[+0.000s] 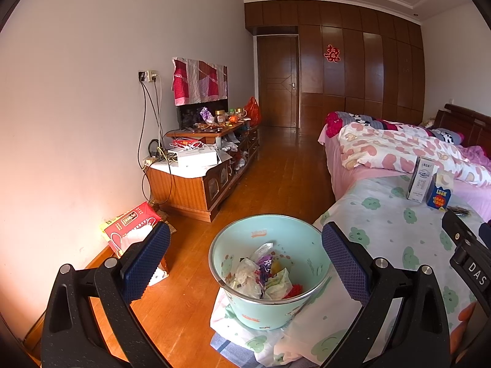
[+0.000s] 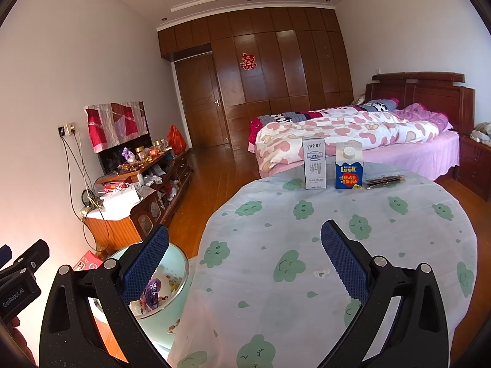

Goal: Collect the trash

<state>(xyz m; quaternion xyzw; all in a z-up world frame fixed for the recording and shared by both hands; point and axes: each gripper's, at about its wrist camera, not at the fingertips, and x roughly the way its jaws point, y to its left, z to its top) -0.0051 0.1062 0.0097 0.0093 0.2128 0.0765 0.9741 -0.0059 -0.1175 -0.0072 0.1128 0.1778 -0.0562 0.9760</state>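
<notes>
Both grippers are spread wide and carry nothing. The left gripper (image 1: pixel 245 260) hangs above the bin (image 1: pixel 307 299), a pale green, glossy round bucket with cartoon prints that stands just off the table's (image 2: pixel 307 291) near left edge, already part filled with crumpled wrappers (image 1: pixel 260 276). The right gripper (image 2: pixel 245 260) hovers over the bare cloth in the table's middle.

The trash left to collect stands at the table's far edge: a tall white milk carton (image 2: pixel 313 163), just beside it a shorter blue carton (image 2: pixel 349 168) with a white screw cap, and a flat dark packet (image 2: pixel 385 181) to the right of that.

Likely trouble: both cartons are light, smooth-sided cardboard boxes standing upright and nearly touching, so a finger that arrives off-centre could knock one over or push it off the far edge. The packet lies flat and thin on a soft, loose printed cloth; pinching at it may gather cloth instead and drag the cartons. The bin's rim sits partly under the cloth's overhang, so a drop released too early could miss.
</notes>
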